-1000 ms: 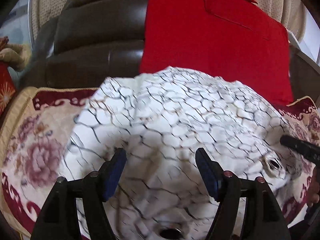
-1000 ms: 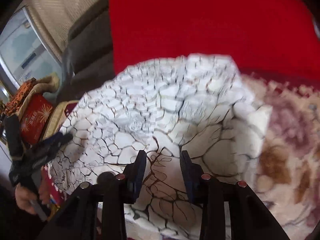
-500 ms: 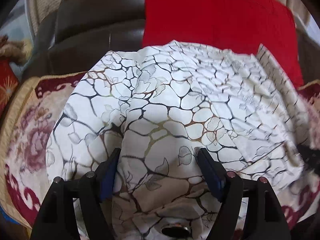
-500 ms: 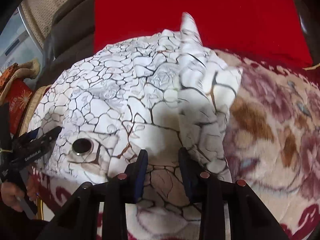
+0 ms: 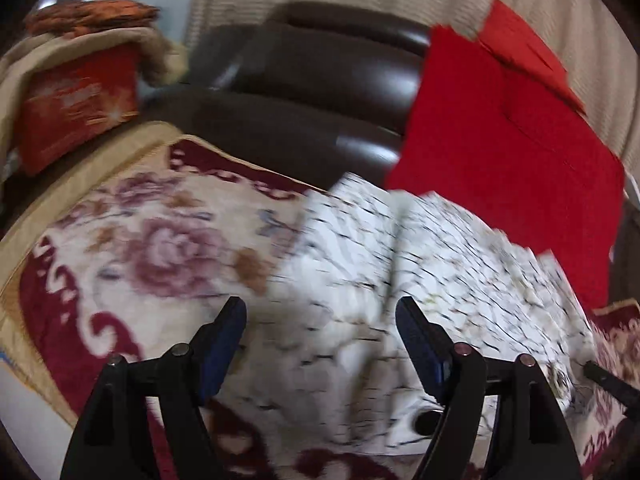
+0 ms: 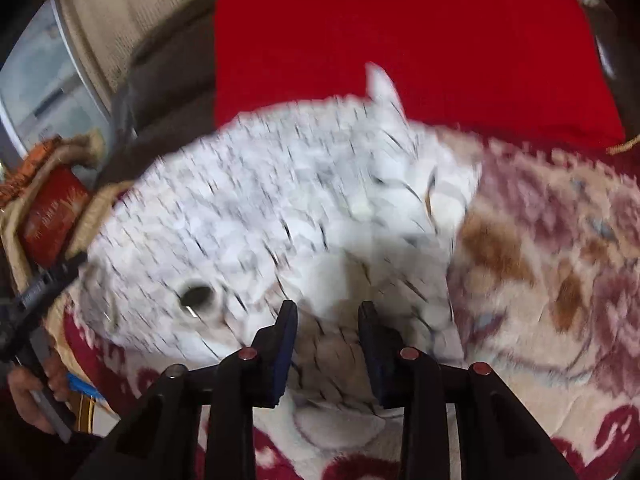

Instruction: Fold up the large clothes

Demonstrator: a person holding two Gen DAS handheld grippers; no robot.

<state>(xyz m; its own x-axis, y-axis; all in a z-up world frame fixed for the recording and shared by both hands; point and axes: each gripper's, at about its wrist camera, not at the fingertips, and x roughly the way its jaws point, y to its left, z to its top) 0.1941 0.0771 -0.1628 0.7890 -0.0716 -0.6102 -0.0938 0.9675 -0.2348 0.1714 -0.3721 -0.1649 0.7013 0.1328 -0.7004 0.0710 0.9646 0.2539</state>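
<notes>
White garment [image 5: 420, 280] with a thin black crackle print lies bunched on a floral blanket [image 5: 152, 248] in cream, pink and dark red. Both views are smeared by motion, so fine folds cannot be read.

From the left wrist camera, the garment fills the area from the centre out to 4 o'clock. The left gripper [image 5: 320, 328] sits at 6 o'clock with its blue-padded fingers spread wide apart; cloth shows in the gap between them, but nothing is pinched. A dark round metal fitting [image 5: 426, 420] shows on the cloth near 5 o'clock. A red cloth [image 5: 508, 152] hangs at 1 to 2 o'clock over a dark brown leather sofa back [image 5: 320, 92]. A red patterned box [image 5: 76, 104] under a beige cover sits at 10 o'clock.

From the right wrist camera, the garment [image 6: 280, 208] spreads from the centre toward 9 o'clock, on the blanket [image 6: 560, 264]. The right gripper [image 6: 328, 332] at 6 o'clock has its fingers set a little apart, with cloth lying between them; whether the pads touch it cannot be told. The left gripper [image 6: 40, 288] appears at 9 o'clock, held in a hand [image 6: 28, 400].
</notes>
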